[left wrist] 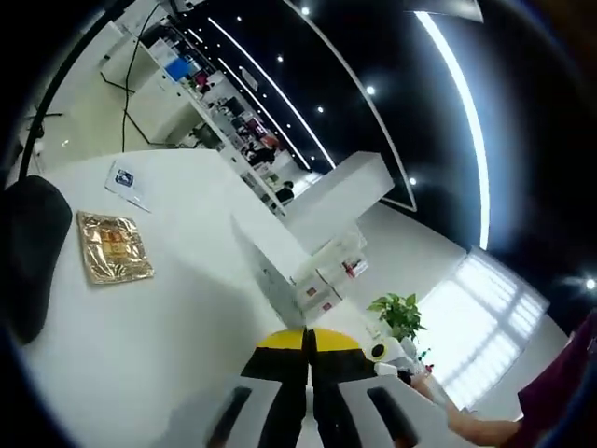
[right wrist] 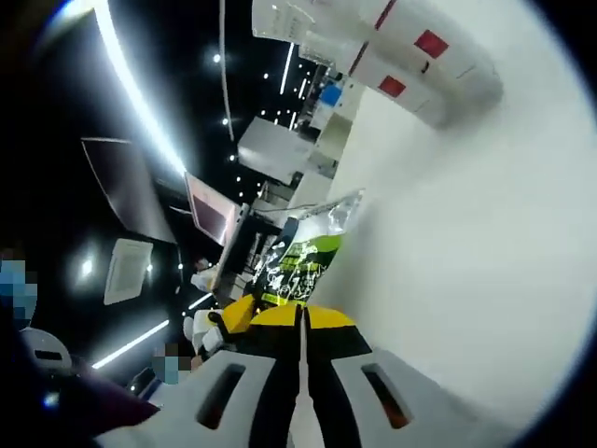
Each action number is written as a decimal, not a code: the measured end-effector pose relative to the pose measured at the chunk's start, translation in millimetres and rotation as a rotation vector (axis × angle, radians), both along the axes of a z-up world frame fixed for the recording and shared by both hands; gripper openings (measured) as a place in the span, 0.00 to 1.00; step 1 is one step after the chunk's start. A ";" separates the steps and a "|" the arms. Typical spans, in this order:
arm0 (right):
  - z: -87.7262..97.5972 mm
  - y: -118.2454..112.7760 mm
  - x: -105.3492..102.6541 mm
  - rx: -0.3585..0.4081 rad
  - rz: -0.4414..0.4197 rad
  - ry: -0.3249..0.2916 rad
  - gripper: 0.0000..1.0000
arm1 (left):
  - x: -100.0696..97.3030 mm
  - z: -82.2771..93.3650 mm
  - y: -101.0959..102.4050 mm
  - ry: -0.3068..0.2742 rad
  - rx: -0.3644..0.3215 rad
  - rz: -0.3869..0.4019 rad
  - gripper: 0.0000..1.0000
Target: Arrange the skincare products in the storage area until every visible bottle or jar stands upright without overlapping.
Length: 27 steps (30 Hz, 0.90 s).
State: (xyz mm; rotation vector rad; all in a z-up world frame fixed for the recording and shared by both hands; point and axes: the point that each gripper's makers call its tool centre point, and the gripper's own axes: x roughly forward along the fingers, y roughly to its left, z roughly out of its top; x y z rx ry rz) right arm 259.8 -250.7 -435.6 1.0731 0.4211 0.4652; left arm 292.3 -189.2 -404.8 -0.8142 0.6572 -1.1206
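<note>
Left gripper view gives me my left gripper (left wrist: 308, 350) with jaws clenched together, holding nothing above the white table (left wrist: 177, 317), where a gold foil packet (left wrist: 114, 246) lies well apart. My right gripper (right wrist: 300, 322) is likewise pressed closed, a green-and-clear sachet (right wrist: 303, 252) standing just beyond its tips; contact I cannot tell.

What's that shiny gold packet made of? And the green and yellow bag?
The gold packet looks like crinkled metallic foil: it glints and shows creases. The green and yellow bag, beyond the right gripper, looks like glossy plastic film, with a clear shiny top edge. Neither is certain.
</note>
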 end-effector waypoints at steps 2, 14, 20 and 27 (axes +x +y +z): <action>1.2 3.3 -1.3 0.040 0.010 0.013 0.02 | 0.3 -0.5 1.7 0.047 -0.022 0.012 0.00; 0.5 21.2 0.4 0.068 0.042 0.045 0.09 | -23.2 -11.9 3.1 0.136 -0.019 -0.059 0.00; -6.1 24.8 0.5 -0.022 0.070 0.054 0.05 | -32.2 -20.6 6.8 0.123 0.035 -0.104 0.00; -7.1 24.4 0.4 -0.227 0.086 -0.022 0.00 | -33.3 -28.8 9.2 0.098 0.098 -0.094 0.00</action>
